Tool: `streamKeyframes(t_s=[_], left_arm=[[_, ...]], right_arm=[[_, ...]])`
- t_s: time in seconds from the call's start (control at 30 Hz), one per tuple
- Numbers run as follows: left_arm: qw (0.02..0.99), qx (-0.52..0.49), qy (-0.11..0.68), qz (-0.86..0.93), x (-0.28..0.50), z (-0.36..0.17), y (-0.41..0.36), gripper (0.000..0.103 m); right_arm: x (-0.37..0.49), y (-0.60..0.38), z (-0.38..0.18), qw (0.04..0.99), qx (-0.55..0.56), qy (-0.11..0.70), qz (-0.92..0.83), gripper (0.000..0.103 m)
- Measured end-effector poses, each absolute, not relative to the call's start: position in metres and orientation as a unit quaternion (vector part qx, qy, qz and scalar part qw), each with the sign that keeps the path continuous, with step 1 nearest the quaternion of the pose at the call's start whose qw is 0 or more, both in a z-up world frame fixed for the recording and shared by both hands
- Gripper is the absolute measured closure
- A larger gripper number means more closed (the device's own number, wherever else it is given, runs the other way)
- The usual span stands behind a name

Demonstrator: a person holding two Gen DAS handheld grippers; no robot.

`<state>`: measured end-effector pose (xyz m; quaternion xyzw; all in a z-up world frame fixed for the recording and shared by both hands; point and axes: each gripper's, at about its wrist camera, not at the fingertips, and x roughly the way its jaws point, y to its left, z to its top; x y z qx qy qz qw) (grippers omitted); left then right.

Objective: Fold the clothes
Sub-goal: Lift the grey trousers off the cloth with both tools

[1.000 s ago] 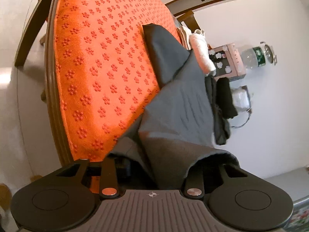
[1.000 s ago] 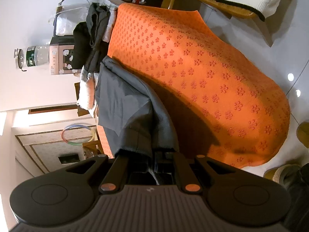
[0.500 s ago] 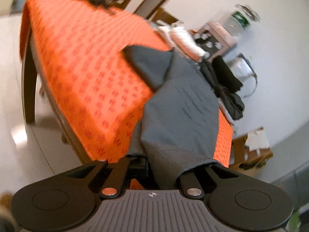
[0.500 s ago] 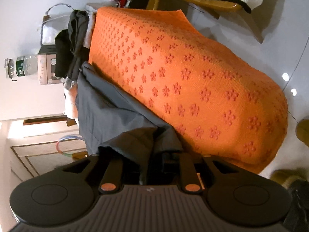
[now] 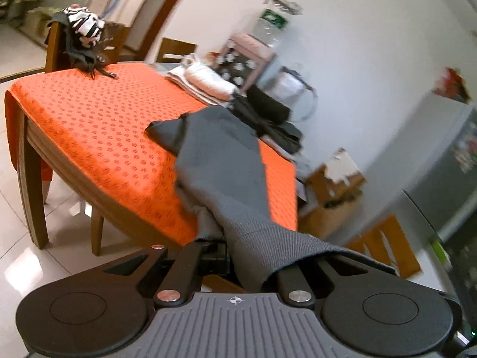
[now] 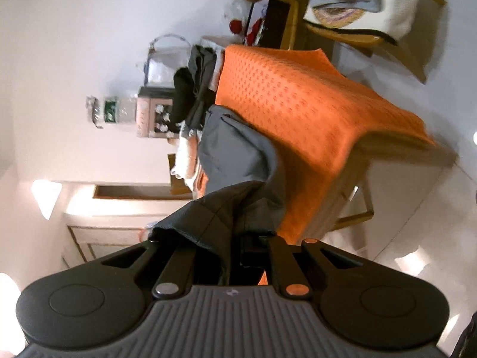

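A dark grey garment (image 5: pixel 220 161) trails from the orange-clothed table (image 5: pixel 98 125) over its near edge to my left gripper (image 5: pixel 235 250), which is shut on a bunched end; cloth covers the fingertips. In the right wrist view, which is rolled on its side, the same grey garment (image 6: pixel 238 155) runs from the table (image 6: pixel 298 110) to my right gripper (image 6: pixel 238 244), shut on another bunched end. Both grippers are off the table, in front of its edge. The garment's far part still lies on the tablecloth.
Folded white clothes (image 5: pixel 205 80) and a dark pile (image 5: pixel 265 110) sit at the table's far side. A chair draped with a striped garment (image 5: pixel 83 26) stands behind it. A water dispenser (image 5: pixel 256 44), a cardboard box (image 5: pixel 337 179) and a fridge (image 5: pixel 447 161) stand along the wall.
Both grippers have drawn back from the table, dragging the grey garment towards its near edge. The left wrist view has rolled upright and risen.
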<state>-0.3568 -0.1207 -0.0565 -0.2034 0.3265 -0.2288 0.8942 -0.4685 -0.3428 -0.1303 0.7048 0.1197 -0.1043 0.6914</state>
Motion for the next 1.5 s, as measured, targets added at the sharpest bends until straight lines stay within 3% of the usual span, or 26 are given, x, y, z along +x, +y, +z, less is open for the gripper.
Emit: streamKeyframes(t_s=[0.4,0.8,1.13,1.5], left_arm=[[0.870,-0.162,0.370,-0.282,-0.484,-0.052,-0.012,0.093],[0.867,-0.164,0.395,-0.257,-0.521,-0.061,0.003,0.092],[0.878,-0.173,0.362,-0.263,-0.489,-0.046,-0.004,0.093],[0.896,-0.182,0.290,-0.281,-0.378,-0.006,-0.055,0.092]], right_arm=[[-0.633,-0.209,-0.132,0.648,0.735,0.121,-0.159,0.095],[-0.675,-0.196,-0.128,0.665,0.714,0.150,-0.157,0.095],[-0.644,-0.201,-0.117,0.667,0.721,0.117,-0.144,0.095],[-0.518,-0.264,-0.071,0.699,0.706,0.065,-0.095,0.095]])
